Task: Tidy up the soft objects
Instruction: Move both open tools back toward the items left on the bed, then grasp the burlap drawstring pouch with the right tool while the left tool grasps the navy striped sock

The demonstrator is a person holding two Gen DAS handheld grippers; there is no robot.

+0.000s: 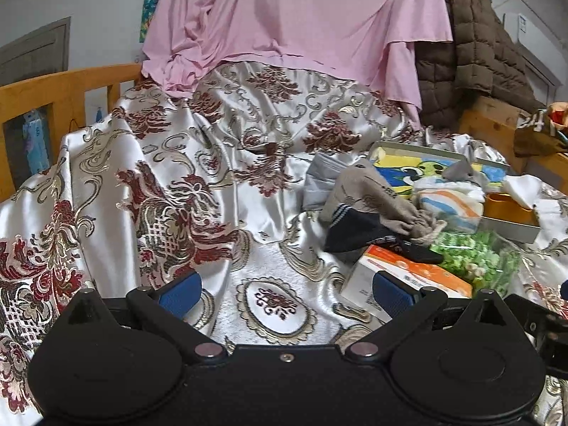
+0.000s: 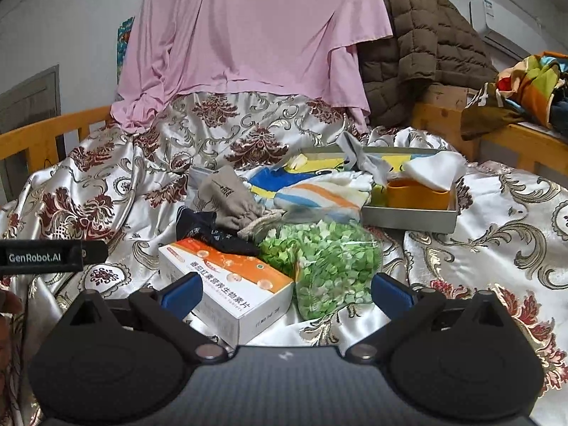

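At far left, a wooden bed rail (image 2: pixel 53 124) edges the bed, which is covered by a silver brocade spread (image 1: pixel 198 163) with dark red flowers. My left hand-held gripper (image 1: pixel 285 296) hangs over bare brocade, its blue pads spread wide with nothing between them. A pink sheet (image 2: pixel 248 35) drapes down behind the bed.

Moving right, the heap of soft things lies at mid-bed: a beige drawstring pouch (image 2: pixel 227 195) rests on a dark navy sock (image 2: pixel 209 232), and the sock trails onto the top of an orange-and-white carton (image 2: pixel 227 284). My right hand-held gripper (image 2: pixel 285 293) hovers just in front of that carton, jaws spread and empty, the left pad near the carton's front face.

Beside the carton on its right sits a clear bag of green and white bits (image 2: pixel 326 262). Behind the bag, a striped cloth (image 2: pixel 319 195) in white, orange and blue lies against a blue-and-yellow cartoon-print cloth (image 2: pixel 277 177).

Further right, a shallow grey tray (image 2: pixel 408 218) holds an orange container (image 2: pixel 415 195) with a white cloth (image 2: pixel 436 168) draped over it; a grey cloth (image 2: pixel 362 159) hangs over the tray's back edge.

A brown quilted jacket (image 2: pixel 419 46) is piled at the rear right, and bright multicoloured fabric (image 2: pixel 532 85) lies on a wooden ledge at far right.
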